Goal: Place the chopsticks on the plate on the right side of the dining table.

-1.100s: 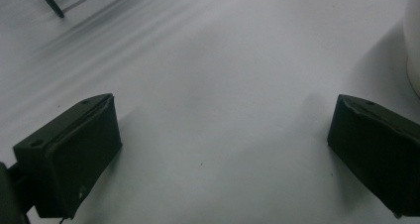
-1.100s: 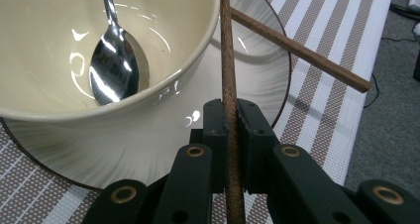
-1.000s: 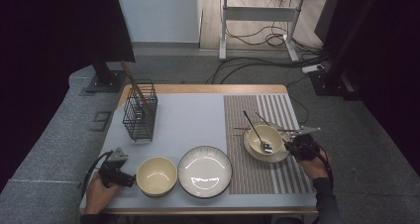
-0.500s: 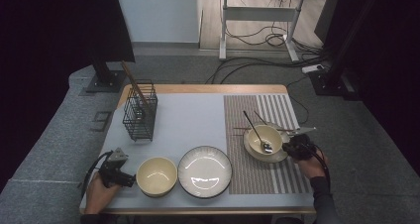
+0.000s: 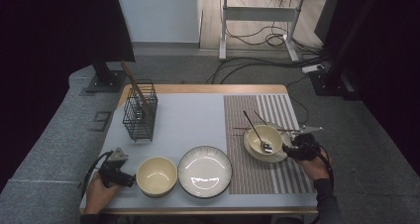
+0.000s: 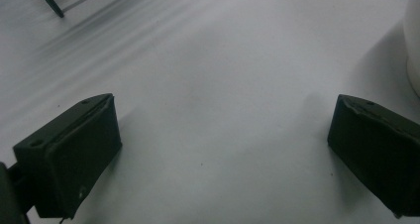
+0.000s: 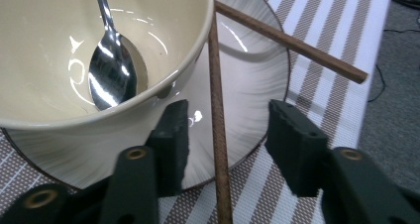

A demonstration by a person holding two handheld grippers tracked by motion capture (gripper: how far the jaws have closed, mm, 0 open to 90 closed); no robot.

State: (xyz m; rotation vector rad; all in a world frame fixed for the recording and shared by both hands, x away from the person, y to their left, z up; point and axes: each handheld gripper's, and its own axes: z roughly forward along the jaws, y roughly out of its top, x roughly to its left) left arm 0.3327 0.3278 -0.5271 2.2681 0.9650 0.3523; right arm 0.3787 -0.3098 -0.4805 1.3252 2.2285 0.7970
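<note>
On the striped mat at the right, a cream bowl (image 5: 265, 139) holds a metal spoon (image 5: 256, 131) and stands on a white plate (image 5: 279, 156). My right gripper (image 5: 291, 149) sits at the plate's right rim. Its jaws have just been opening and now stand apart. In the right gripper view a brown chopstick (image 7: 216, 110) lies between the pads (image 7: 178, 130), touching neither, its far end against the bowl (image 7: 49, 95). A second chopstick (image 7: 292, 43) crosses the plate (image 7: 247, 90). My left gripper (image 5: 121, 177) rests open on the grey mat (image 6: 223, 60), left of an empty cream bowl (image 5: 156, 176).
A large white plate (image 5: 204, 171) sits at the front centre. A black wire basket (image 5: 140, 116) with wooden sticks in it stands at the back left. The table's right edge is close behind my right hand (image 5: 317, 169).
My right gripper has edged slightly toward the bowl. The left hand and the dishes have kept still.
</note>
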